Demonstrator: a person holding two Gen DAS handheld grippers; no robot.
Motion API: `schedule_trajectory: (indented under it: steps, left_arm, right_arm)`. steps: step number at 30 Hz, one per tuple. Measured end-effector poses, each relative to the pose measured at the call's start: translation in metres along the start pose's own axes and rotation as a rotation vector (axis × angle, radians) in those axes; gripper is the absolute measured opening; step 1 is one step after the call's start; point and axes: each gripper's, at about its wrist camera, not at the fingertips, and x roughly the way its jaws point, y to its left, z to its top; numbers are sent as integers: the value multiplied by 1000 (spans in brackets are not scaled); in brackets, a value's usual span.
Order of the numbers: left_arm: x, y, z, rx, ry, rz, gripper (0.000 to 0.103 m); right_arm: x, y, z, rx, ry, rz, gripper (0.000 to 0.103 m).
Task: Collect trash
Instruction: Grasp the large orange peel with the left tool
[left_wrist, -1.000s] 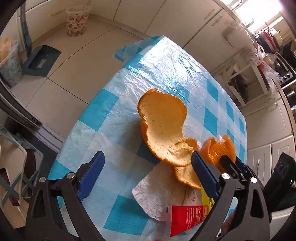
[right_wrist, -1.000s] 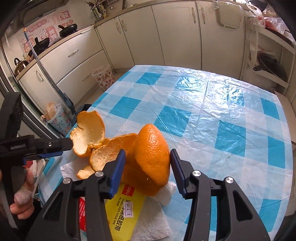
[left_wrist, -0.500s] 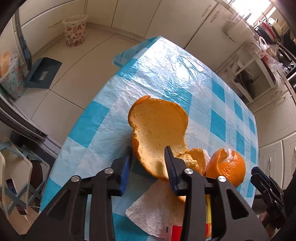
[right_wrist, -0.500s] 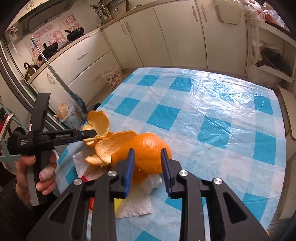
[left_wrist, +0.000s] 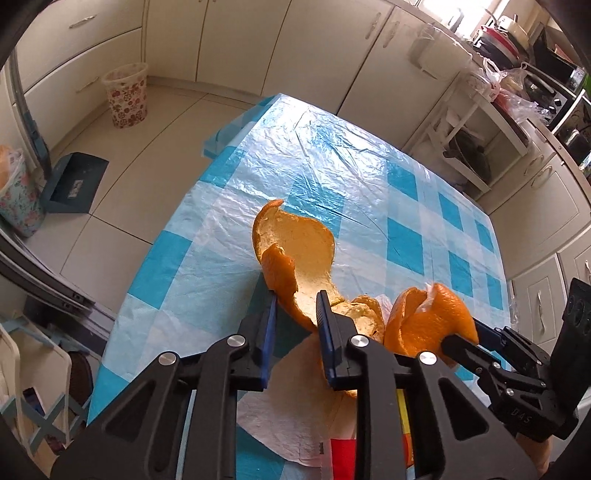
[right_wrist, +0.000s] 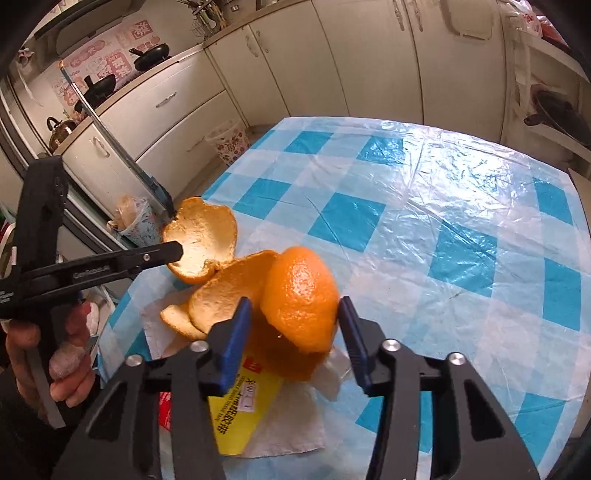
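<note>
One long orange peel (left_wrist: 295, 254) is stretching between both tools: the left gripper (left_wrist: 295, 310) is closing its jaws on the pale, curled end, while the right gripper (right_wrist: 295, 314) is clamping the rounded orange end (right_wrist: 299, 295) half-wide. Below both grippers, a white napkin (right_wrist: 288, 428) and yellow wrapper (right_wrist: 243, 410) are lying on the checked tablecloth (right_wrist: 461, 229).
</note>
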Motion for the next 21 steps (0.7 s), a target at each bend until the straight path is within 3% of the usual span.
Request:
schedule_trajectory:
  steps: [4,6,7,8,10,12,13,14,15,19,21]
  left_arm:
    - [8,11,-1,-41,29,4,20]
    - [14,17,-2,-71,56,-2,28]
    - [17,21,-3,-89,66,-6,41]
    - [20,25,-4,-112,72,-7,47]
    - [21,28,-3,-136,50,-16,49]
    - [22,25,-3,-117,47,2,47]
    - [23,23,-4,-105,51,5,31]
    - [25,19,-5,-88,65,3,24]
    - [25,16,-6,-74,61,10,22]
    - [20,9,-6,-53,45,5,18]
    - [19,8,-7,-45,47,4,18]
  right_arm:
    - [-11,10,-6,-77,18,-10,38]
    - [-19,9,-9,-83,25,34,39]
    - [-24,7,-11,-79,26,72,40]
    - [-30,6,-14,-82,22,95,43]
    - [-33,4,-19,-108,63,84,47]
    - [-35,1,-26,-137,89,-23,49]
    - [-34,-5,-28,-137,103,-77,57]
    - [-36,-9,-30,-131,100,-116,65]
    - [-40,-12,-29,-121,75,-150,65]
    - [-57,6,-20,-128,-52,-65,67]
    - [-53,29,-17,-187,-61,-12,69]
